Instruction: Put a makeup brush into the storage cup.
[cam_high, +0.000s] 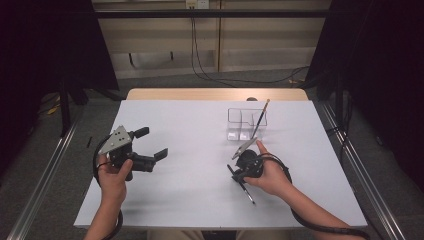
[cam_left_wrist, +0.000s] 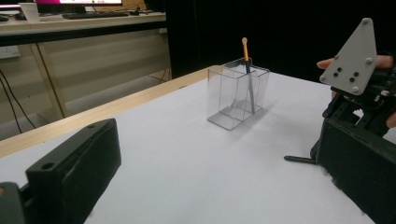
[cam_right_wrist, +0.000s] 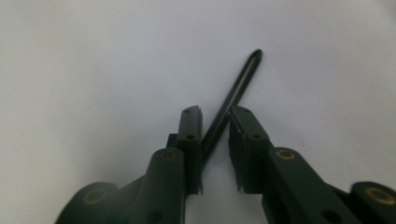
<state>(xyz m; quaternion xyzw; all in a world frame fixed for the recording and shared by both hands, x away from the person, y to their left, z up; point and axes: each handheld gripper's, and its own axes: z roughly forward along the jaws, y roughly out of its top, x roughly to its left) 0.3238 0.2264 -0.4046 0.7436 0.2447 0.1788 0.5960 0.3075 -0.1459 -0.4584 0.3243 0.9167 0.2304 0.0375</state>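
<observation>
A clear plastic holder (cam_high: 240, 131) (cam_left_wrist: 232, 100) stands on the white table right of centre, and a brush (cam_high: 261, 117) (cam_left_wrist: 247, 70) with an orange end leans in it. In front of the holder a dark pen (cam_high: 247, 192) (cam_right_wrist: 233, 93) lies on the table. My right gripper (cam_high: 243, 175) (cam_right_wrist: 215, 112) points down at it, its jaws drawn in tight on either side of the pen's shaft. My left gripper (cam_high: 152, 144) (cam_left_wrist: 215, 186) is held at the left, jaws wide apart, nothing between them.
The white table sheet (cam_high: 190, 130) has bare room in the middle and at the back left. A wooden table edge (cam_high: 215, 94) runs along the far side. Metal rails (cam_high: 360, 165) flank the table. Cables (cam_high: 310, 222) trail from both grippers.
</observation>
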